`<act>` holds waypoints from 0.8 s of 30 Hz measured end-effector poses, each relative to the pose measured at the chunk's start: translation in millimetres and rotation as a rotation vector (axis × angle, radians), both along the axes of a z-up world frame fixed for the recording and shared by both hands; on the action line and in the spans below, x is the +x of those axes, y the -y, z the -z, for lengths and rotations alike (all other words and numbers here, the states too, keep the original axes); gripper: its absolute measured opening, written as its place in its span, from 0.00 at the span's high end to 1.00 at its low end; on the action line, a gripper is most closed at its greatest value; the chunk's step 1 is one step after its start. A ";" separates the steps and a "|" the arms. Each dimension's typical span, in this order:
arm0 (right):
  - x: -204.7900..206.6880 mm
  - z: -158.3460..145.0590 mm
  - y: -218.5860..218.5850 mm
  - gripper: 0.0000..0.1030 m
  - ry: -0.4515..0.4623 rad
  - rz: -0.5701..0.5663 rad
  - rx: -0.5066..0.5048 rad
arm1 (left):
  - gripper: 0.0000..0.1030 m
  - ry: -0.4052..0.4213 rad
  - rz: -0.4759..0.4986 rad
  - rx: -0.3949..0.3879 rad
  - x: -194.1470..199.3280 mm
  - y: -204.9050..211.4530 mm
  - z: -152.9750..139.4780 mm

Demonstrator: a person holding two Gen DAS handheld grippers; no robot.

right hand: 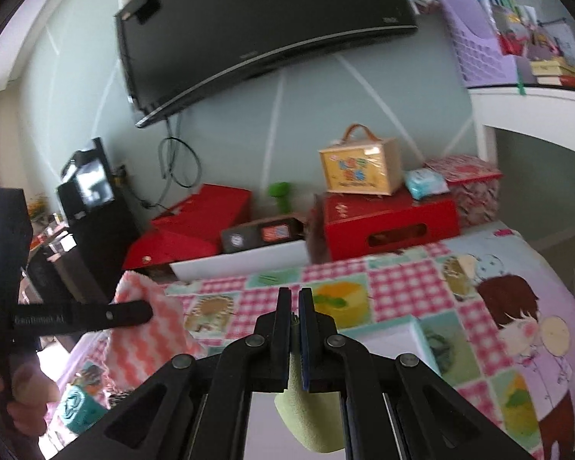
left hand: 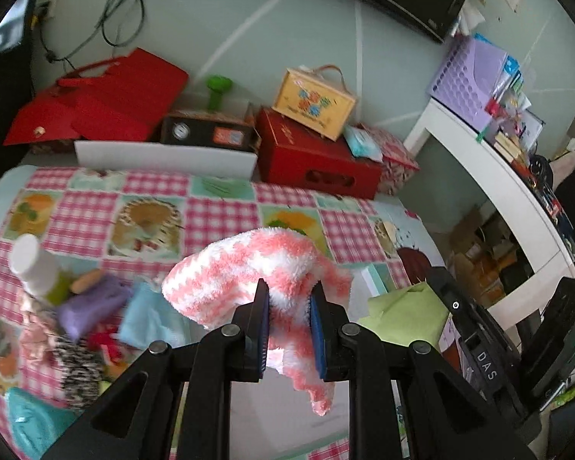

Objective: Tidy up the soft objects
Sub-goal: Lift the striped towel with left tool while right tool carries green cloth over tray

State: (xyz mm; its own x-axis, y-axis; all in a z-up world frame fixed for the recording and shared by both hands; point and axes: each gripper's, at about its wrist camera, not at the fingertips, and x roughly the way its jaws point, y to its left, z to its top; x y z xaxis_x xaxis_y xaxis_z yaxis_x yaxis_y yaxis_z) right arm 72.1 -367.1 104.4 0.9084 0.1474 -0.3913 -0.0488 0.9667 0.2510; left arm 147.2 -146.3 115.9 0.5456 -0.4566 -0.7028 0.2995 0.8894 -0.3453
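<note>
Both are carrying: left tongs (left hand: 287, 299) clamp a pink sock (left hand: 249, 268), right tongs (right hand: 296, 303) pinch a green cloth (right hand: 310, 418); next needs a drop spot, perhaps the far white tray (left hand: 165, 159).

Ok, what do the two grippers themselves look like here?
Both are black plastic. The left gripper and right gripper have linkage arms with round metal pivots and blue pads on the fingers. White lettering marks the left one's side, seen from the right wrist.

Each black claw (left hand: 287, 299) has blue pads (left hand: 317, 329) and round silver rivets.
</note>
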 end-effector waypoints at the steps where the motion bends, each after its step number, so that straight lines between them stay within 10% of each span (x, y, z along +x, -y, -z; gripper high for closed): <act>1: 0.4 2.5 1.5 0.96 -0.005 0.006 0.001 | 0.81 -0.003 0.000 0.000 -0.4 3.4 4.2; 20: 45.6 57.7 -14.1 0.96 -0.224 0.044 -0.109 | 0.79 -0.090 -0.049 0.103 26.8 28.4 88.9; 24: 48.2 63.0 -15.3 0.92 -0.270 0.048 -0.114 | 0.54 -0.105 -0.046 0.107 27.5 26.8 91.0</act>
